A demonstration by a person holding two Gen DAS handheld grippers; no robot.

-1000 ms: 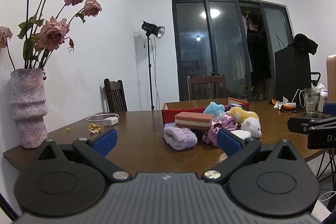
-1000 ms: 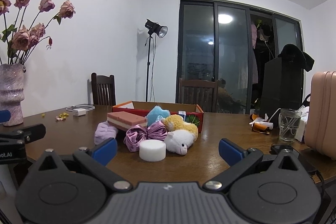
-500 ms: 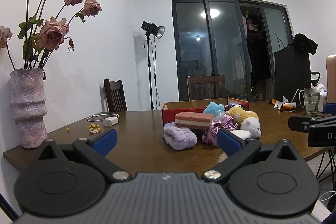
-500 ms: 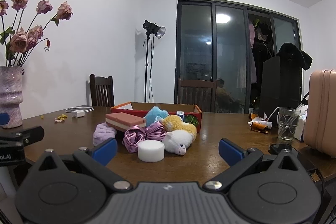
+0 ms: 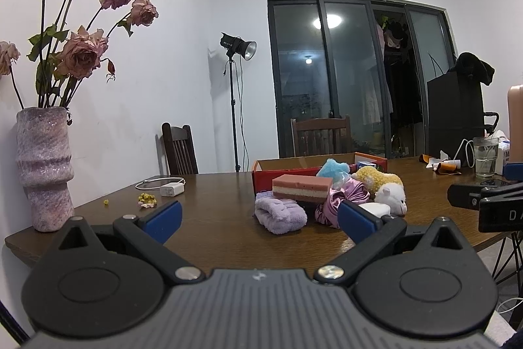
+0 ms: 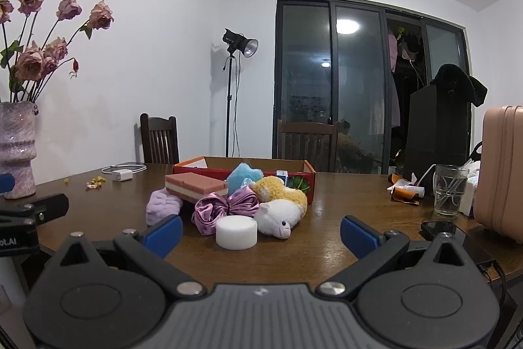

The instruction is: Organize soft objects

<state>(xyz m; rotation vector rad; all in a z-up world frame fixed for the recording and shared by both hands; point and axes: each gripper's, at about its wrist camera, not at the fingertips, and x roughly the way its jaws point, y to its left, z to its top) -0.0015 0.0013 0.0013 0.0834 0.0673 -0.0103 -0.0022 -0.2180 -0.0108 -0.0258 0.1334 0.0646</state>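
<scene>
A pile of soft things lies on the brown table in front of a red cardboard box (image 6: pixel 299 177): a lilac fuzzy cloth (image 6: pixel 161 209), a pink layered sponge (image 6: pixel 195 187), a purple satin scrunchie (image 6: pixel 225 207), a white round sponge (image 6: pixel 236 231), a white-and-yellow plush sheep (image 6: pixel 280 208) and a blue fluffy piece (image 6: pixel 243 174). In the left wrist view the same pile shows the lilac cloth (image 5: pixel 281 215) nearest. My right gripper (image 6: pixel 261 233) stands open, short of the white sponge. My left gripper (image 5: pixel 260 218) is open too, with nothing between its fingers.
A vase of dried roses (image 5: pixel 44 169) stands at the table's left edge. A white charger with cable (image 5: pixel 171 189) and crumbs lie behind it. A water glass (image 6: pixel 449 190), a phone (image 6: pixel 441 228) and a pink case (image 6: pixel 501 169) occupy the right side. Chairs stand beyond the table.
The right wrist view has tilted and shifted slightly, with the pile sitting a little lower and nearer. The left gripper has barely moved. Both stay open.
</scene>
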